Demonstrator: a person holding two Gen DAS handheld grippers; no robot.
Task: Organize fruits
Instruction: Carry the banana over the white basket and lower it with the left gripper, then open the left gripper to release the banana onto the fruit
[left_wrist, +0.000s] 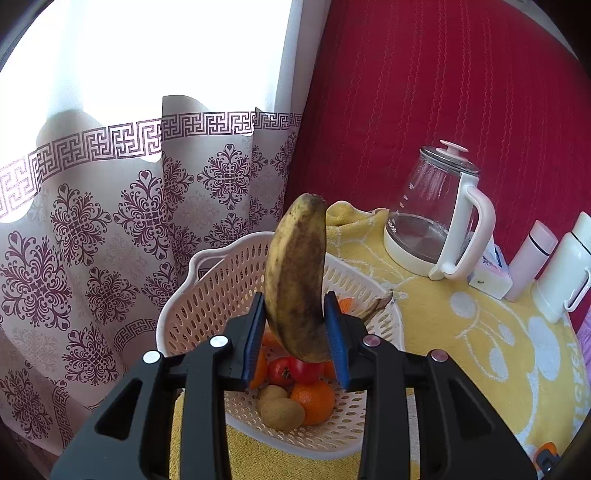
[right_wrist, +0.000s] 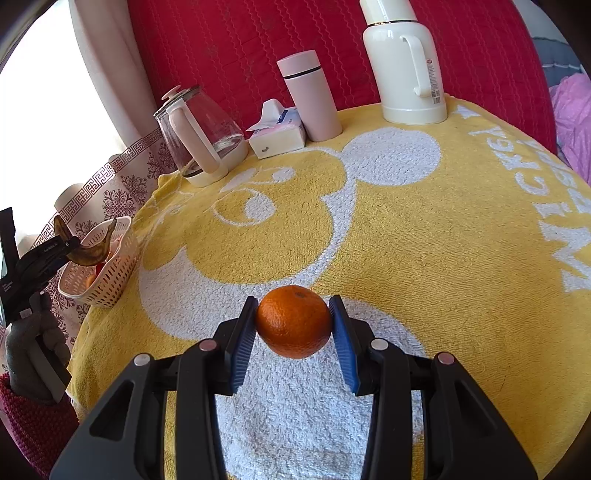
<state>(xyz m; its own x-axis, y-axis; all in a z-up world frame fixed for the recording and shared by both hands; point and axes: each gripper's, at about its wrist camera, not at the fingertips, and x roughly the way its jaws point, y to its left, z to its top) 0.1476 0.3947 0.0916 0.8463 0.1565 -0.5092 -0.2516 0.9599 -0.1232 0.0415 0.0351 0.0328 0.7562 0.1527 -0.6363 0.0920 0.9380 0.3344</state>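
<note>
The left tool holds a spotty banana standing up, right over the basket at the counter's left edge. The right tool holds an orange, far from the basket.

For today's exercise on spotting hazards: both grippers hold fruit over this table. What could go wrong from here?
1. The left gripper pinches the banana only near its lower end, so it may pivot or slip before reaching the basket.
2. The basket sits at the table's edge by the curtain; a hard drop might tip it.
3. The round orange in the right gripper could roll off if released outside the basket.
</note>
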